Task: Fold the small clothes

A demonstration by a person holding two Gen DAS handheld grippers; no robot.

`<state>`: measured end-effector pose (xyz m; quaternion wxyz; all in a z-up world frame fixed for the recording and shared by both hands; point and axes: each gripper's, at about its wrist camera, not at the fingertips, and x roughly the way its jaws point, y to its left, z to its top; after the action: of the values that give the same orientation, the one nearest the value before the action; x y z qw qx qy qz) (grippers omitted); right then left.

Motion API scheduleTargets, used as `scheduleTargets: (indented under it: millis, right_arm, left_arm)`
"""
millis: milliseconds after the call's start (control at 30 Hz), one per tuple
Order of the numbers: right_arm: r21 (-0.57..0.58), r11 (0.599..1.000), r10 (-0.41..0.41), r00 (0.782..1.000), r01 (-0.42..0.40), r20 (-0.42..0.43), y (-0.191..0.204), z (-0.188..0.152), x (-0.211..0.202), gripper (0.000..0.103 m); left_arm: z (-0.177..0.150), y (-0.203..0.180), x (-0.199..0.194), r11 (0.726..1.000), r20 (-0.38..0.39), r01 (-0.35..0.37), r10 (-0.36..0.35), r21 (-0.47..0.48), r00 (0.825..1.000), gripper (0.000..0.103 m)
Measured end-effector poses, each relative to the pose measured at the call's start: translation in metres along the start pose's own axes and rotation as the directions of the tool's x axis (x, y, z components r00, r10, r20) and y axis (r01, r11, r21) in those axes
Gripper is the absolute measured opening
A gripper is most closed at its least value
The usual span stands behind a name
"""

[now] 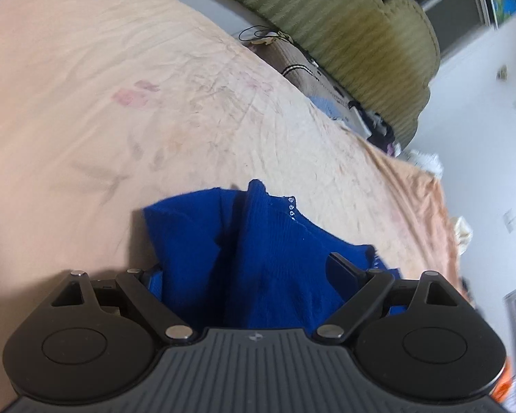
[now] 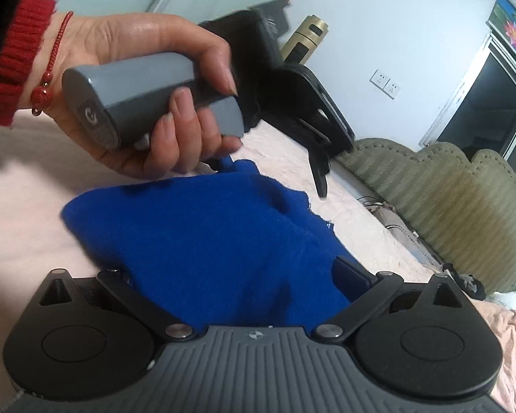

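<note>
A small blue knit garment with a few small beads near its neck is bunched and held above a peach bedsheet. My left gripper has the cloth bunched between its wide-set fingers; only the right finger pad shows, the left one is under cloth. In the right wrist view the garment fills the space between my right gripper's fingers in the same way. The left gripper's body, held in a hand with a red cuff, shows there, just above the garment.
A green padded headboard stands at the far end of the bed, with cables, a brown cloth and small items lying below it. White walls, a socket and a dark doorway lie beyond.
</note>
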<state>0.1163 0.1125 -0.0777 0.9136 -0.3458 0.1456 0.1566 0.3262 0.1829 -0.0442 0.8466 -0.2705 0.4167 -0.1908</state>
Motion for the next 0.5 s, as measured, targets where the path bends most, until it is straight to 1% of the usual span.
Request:
scheduleTargets:
  millis: [33, 67, 100, 133, 167, 200, 233, 267, 300, 333, 367, 400, 433, 467, 500]
  right_arm:
    - [-0.006, 1.0, 0.001, 1.0, -0.001, 0.004, 0.002, 0.001, 0.002, 0.095]
    - [-0.011, 1.0, 0.006, 1.0, -0.006, 0.008, 0.002, 0.001, 0.002, 0.094]
    - [-0.014, 1.0, 0.011, 1.0, -0.011, 0.012, 0.002, 0.001, 0.002, 0.089]
    - [-0.019, 1.0, 0.019, 1.0, -0.019, 0.011, 0.003, 0.001, 0.002, 0.079]
    - [-0.025, 0.999, 0.028, 1.0, -0.028, 0.008, 0.004, 0.001, 0.002, 0.071]
    - [-0.032, 0.999, 0.04, 0.999, -0.039, 0.008, 0.006, 0.002, 0.0, 0.062]
    - [-0.044, 0.998, 0.045, 0.999, -0.045, 0.006, 0.008, 0.003, 0.0, 0.054]
    - [-0.056, 0.997, 0.048, 0.999, -0.048, 0.003, 0.009, 0.003, 0.001, 0.05]
    - [-0.067, 0.996, 0.052, 0.999, -0.052, 0.003, 0.011, 0.003, 0.001, 0.042]
    - [-0.08, 0.995, 0.057, 0.998, -0.057, 0.002, 0.013, 0.003, 0.001, 0.034]
    - [-0.094, 0.994, 0.062, 0.998, -0.061, 0.001, 0.015, 0.003, 0.0, 0.03]
    - [-0.107, 0.992, 0.066, 0.998, -0.066, 0.0, 0.017, 0.003, 0.0, 0.022]
    - [-0.119, 0.991, 0.067, 0.998, -0.066, 0.0, 0.019, 0.003, -0.001, 0.016]
    - [-0.126, 0.99, 0.07, 0.998, -0.069, 0.003, 0.021, 0.003, -0.002, 0.011]
    - [-0.123, 0.99, 0.074, 0.997, -0.072, 0.008, 0.02, 0.003, -0.004, 0.009]
  left_arm:
    - [0.0, -0.005, 0.003, 1.0, 0.003, -0.017, 0.017, 0.022, 1.0, 0.09]
    - [0.001, -0.008, 0.006, 0.999, 0.007, -0.031, 0.031, 0.039, 1.0, 0.09]
    - [0.002, -0.012, 0.01, 0.998, 0.009, -0.043, 0.043, 0.055, 0.999, 0.089]
    - [0.002, -0.015, 0.013, 0.996, 0.013, -0.054, 0.054, 0.065, 0.998, 0.084]
    - [0.003, -0.017, 0.016, 0.995, 0.017, -0.071, 0.07, 0.072, 0.997, 0.076]
    - [0.004, -0.02, 0.019, 0.992, 0.02, -0.096, 0.095, 0.08, 0.995, 0.059]
    - [0.005, -0.021, 0.021, 0.989, 0.025, -0.121, 0.12, 0.087, 0.993, 0.048]
    - [0.006, -0.022, 0.022, 0.987, 0.025, -0.137, 0.135, 0.089, 0.991, 0.044]
    - [0.006, -0.022, 0.024, 0.985, 0.022, -0.149, 0.148, 0.084, 0.989, 0.032]
    - [0.007, -0.021, 0.024, 0.983, 0.022, -0.164, 0.163, 0.079, 0.986, 0.022]
    - [0.007, -0.019, 0.024, 0.982, 0.017, -0.173, 0.172, 0.073, 0.985, 0.017]
    - [0.006, -0.018, 0.024, 0.982, 0.01, -0.175, 0.175, 0.067, 0.985, 0.013]
    - [0.005, -0.019, 0.023, 0.981, 0.013, -0.181, 0.18, 0.065, 0.983, 0.012]
    - [0.004, -0.021, 0.022, 0.978, 0.019, -0.194, 0.193, 0.072, 0.981, 0.012]
    - [0.002, -0.026, 0.021, 0.973, 0.026, -0.214, 0.212, 0.09, 0.977, 0.011]
